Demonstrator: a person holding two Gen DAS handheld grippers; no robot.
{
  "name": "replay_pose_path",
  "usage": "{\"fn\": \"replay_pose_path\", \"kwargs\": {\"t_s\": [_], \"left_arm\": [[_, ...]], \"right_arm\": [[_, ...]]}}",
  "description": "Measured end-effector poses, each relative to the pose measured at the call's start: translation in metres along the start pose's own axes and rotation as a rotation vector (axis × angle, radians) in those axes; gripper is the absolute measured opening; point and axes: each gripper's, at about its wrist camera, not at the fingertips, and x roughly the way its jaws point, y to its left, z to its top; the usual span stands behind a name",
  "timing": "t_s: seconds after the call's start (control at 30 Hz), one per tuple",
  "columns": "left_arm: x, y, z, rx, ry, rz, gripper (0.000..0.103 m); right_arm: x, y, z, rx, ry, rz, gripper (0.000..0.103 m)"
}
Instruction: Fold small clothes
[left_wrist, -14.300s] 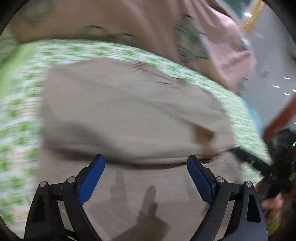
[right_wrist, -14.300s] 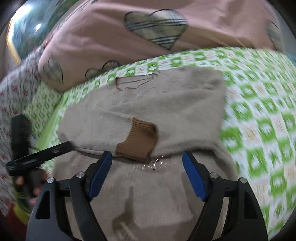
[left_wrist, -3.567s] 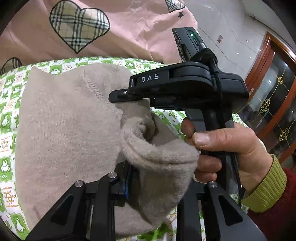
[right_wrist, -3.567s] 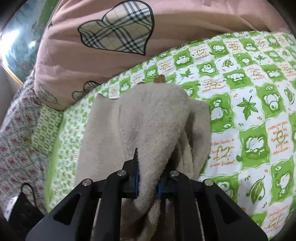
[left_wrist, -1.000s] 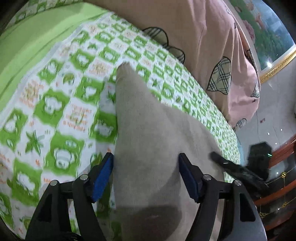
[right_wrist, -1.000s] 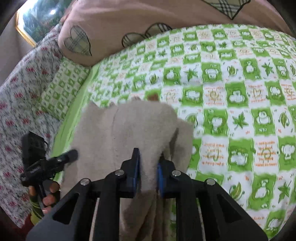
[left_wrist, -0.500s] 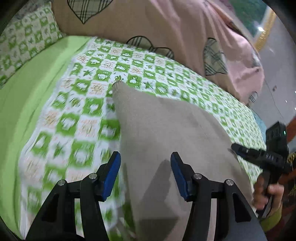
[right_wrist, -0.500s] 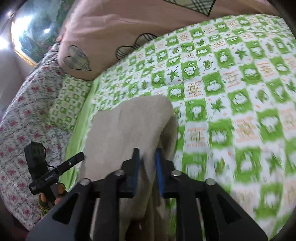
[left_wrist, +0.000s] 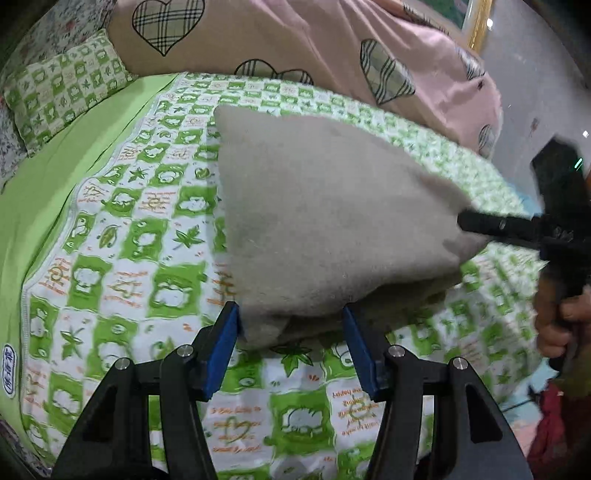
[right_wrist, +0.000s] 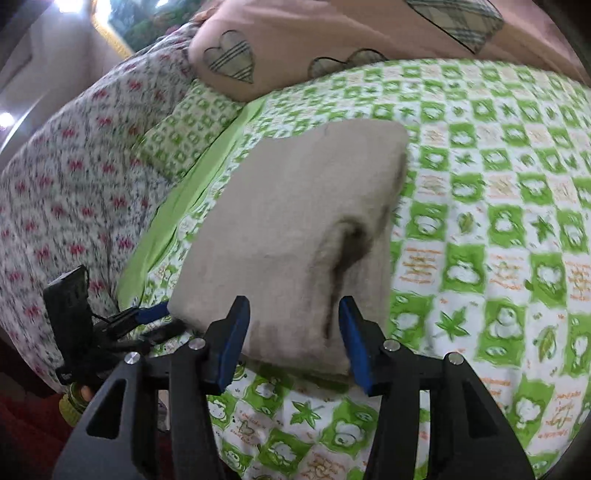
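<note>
A beige knit sweater (left_wrist: 325, 221) lies folded into a compact block on the green-and-white checked bed sheet (left_wrist: 122, 258); it also shows in the right wrist view (right_wrist: 295, 236). My left gripper (left_wrist: 291, 350) is open, its blue pads either side of the sweater's near corner. My right gripper (right_wrist: 293, 339) is open too, its pads straddling the sweater's near edge without gripping it. In the left wrist view the right gripper (left_wrist: 517, 229) sits at the sweater's right corner. In the right wrist view the left gripper (right_wrist: 147, 317) sits at the sweater's left corner.
A pink quilt with plaid hearts (left_wrist: 295, 48) is piled along the back of the bed. A green checked pillow (left_wrist: 62, 92) and a floral quilt (right_wrist: 74, 192) lie at the left. The bed's near edge is just below the grippers.
My right gripper has opened and let go of the sweater fold. Both grippers have drawn back toward the near edge, and the folded sweater now rests on the sheet.
</note>
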Motion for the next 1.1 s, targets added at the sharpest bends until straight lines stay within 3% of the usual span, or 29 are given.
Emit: {"fn": "replay_pose_path", "kwargs": {"t_s": [0.07,0.17,0.27,0.37,0.43,0.53,0.7,0.9,1.03,1.1], "left_arm": [[0.009,-0.006,0.0,0.002,-0.009,0.047,0.062],[0.012,-0.001,0.006,-0.062,-0.047,0.088,0.062],[0.013,-0.003,0.006,-0.029,-0.093,0.272,0.063],[0.006,0.002,0.004,-0.039,-0.114,0.341,0.056],[-0.005,0.016,0.004,-0.118,-0.126,0.304,0.049],[-0.011,0.028,0.001,-0.167,-0.119,0.284,0.049],[0.002,0.037,-0.008,-0.227,-0.037,0.24,0.049],[0.004,0.038,-0.011,-0.237,-0.012,0.212,0.051],[0.005,0.037,-0.01,-0.215,-0.007,0.203,0.052],[0.002,0.038,-0.01,-0.195,0.013,0.152,0.05]], "right_arm": [[0.004,0.006,0.002,-0.012,0.013,0.015,0.009],[-0.007,0.011,0.011,0.011,-0.051,0.091,0.009],[-0.032,0.002,0.018,0.085,-0.153,0.179,0.008],[-0.041,-0.005,0.021,0.135,-0.184,0.222,0.007],[-0.037,-0.004,0.019,0.109,-0.159,0.174,0.007],[-0.023,-0.005,0.003,0.059,-0.084,0.055,0.007],[0.01,-0.022,-0.024,0.03,0.033,-0.119,0.007],[0.023,-0.029,-0.034,0.023,0.068,-0.187,0.007],[0.026,-0.038,-0.028,0.088,0.071,-0.175,0.007],[0.025,-0.043,-0.026,0.117,0.073,-0.156,0.008]]}}
